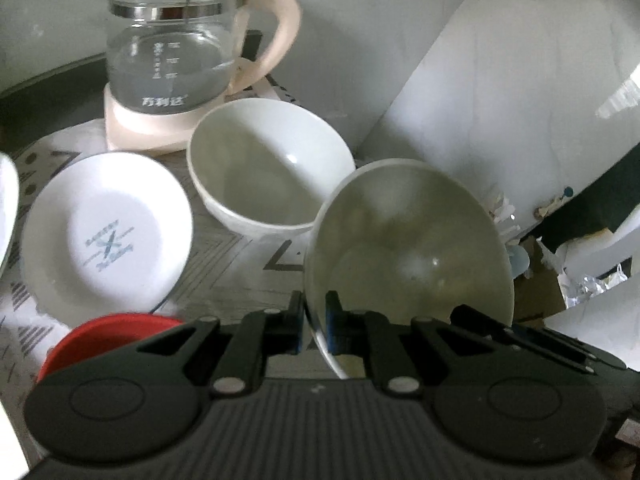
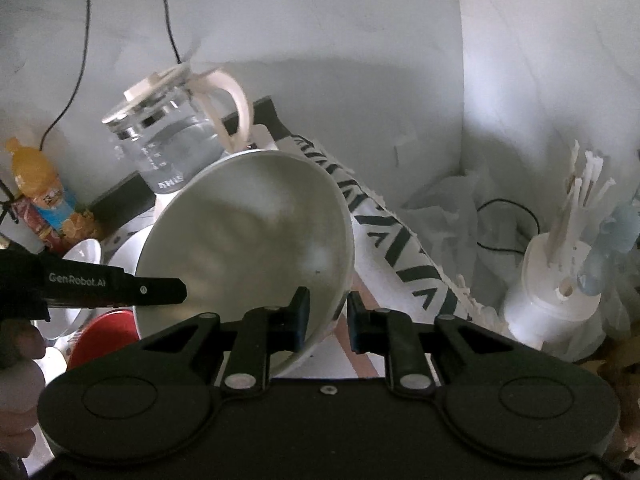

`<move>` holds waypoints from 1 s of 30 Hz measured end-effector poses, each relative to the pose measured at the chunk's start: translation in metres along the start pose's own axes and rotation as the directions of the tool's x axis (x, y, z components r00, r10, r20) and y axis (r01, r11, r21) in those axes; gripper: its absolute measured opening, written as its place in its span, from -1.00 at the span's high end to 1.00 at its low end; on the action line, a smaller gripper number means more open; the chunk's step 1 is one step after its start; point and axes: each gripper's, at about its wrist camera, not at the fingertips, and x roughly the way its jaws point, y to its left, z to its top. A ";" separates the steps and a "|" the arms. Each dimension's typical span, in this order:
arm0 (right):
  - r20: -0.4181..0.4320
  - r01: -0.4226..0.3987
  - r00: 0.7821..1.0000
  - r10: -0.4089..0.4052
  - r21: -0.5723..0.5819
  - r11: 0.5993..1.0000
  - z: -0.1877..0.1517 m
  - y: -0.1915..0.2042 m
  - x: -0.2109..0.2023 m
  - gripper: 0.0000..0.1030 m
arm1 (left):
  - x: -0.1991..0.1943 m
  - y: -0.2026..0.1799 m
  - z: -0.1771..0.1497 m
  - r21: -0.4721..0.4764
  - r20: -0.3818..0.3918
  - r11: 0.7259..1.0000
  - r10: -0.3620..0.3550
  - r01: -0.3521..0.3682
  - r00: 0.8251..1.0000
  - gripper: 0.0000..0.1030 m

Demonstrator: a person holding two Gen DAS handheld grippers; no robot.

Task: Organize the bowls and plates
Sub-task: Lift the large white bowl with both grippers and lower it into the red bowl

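Note:
My left gripper [image 1: 314,312] is shut on the near rim of a white bowl [image 1: 408,248], which it holds tilted above the table. The same bowl [image 2: 248,232] fills the middle of the right wrist view. My right gripper [image 2: 328,312] has its jaws on either side of that bowl's rim with a gap on the right, so it is open. The left gripper's body [image 2: 100,286] reaches in from the left. A second white bowl [image 1: 268,168] stands upright on the table. A white plate [image 1: 108,232] with a blue print lies left of it.
A glass kettle [image 1: 176,52] with a cream base stands behind the bowls. A red lid [image 1: 108,336] lies near my left gripper. Another white dish edge [image 1: 6,204] shows at far left. Orange drink bottle [image 2: 36,184], white holder [image 2: 552,300] and plastic bags sit by the wall.

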 end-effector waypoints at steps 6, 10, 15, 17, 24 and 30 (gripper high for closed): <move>0.022 -0.033 0.999 0.034 -0.033 0.999 0.000 0.012 -0.011 0.62 | -0.022 0.004 -0.010 -0.019 0.042 0.999 0.029 -0.028 0.999 0.84; 0.044 -0.060 0.997 0.064 -0.098 0.993 -0.002 0.026 -0.021 0.60 | -0.039 0.010 -0.017 -0.038 0.074 0.998 0.056 -0.053 0.996 0.84; 0.056 -0.101 0.992 0.109 -0.134 0.986 0.000 0.042 -0.027 0.60 | -0.058 0.024 -0.029 -0.099 0.099 0.993 0.074 -0.065 0.992 0.83; 0.052 -0.119 0.990 0.128 -0.149 0.982 -0.001 0.049 -0.028 0.60 | -0.064 0.030 -0.032 -0.126 0.108 0.990 0.083 -0.069 0.991 0.83; 0.026 -0.174 0.983 0.182 -0.195 0.965 -0.006 0.074 -0.028 0.60 | -0.085 0.048 -0.048 -0.186 0.129 0.977 0.129 -0.103 0.983 0.83; -0.014 -0.218 0.975 0.221 -0.227 0.949 -0.011 0.092 -0.024 0.60 | -0.096 0.063 -0.060 -0.237 0.126 0.962 0.167 -0.134 0.978 0.83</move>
